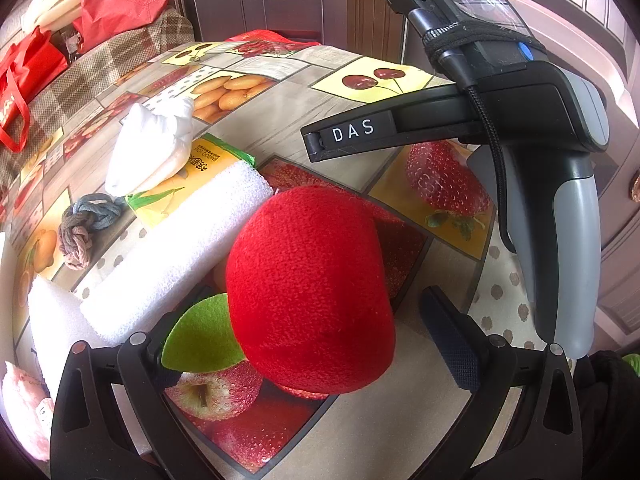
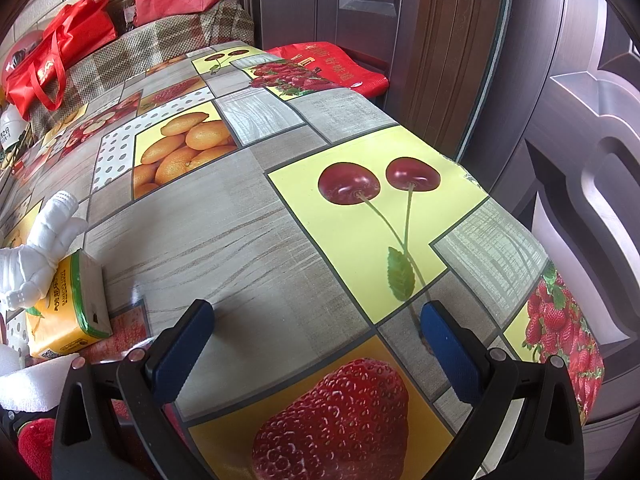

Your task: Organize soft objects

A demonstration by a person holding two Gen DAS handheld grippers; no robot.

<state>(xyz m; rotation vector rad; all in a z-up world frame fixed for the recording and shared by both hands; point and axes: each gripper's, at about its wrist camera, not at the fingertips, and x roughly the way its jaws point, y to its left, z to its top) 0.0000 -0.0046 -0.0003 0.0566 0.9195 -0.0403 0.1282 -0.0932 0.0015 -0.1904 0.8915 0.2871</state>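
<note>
Left hand-held gripper [image 1: 312, 344]: jaws spread wide, round red plush apple with a green felt leaf [image 1: 308, 288] lying between them on the table [image 1: 272, 128] with its fruit-print cloth; leaf touching the left finger, right finger [image 1: 452, 344] standing apart from the plush, so nothing clamped. Just beyond and left of the apple, long white foam block [image 1: 172, 252], one end resting on a yellow-and-green tissue pack [image 1: 188, 176]. On that pack, white puffy soft figure [image 1: 156, 144]. Further left, grey-and-pink knotted rope [image 1: 82, 228]. At the lower left edge, pink fluffy thing [image 1: 20, 412], too cut off to identify.

Right hand-held gripper [image 2: 316, 344]: fingers wide apart, holding nothing, hovering over bare cloth between printed cherries and a strawberry; tissue pack and white figure off to its left
</note>
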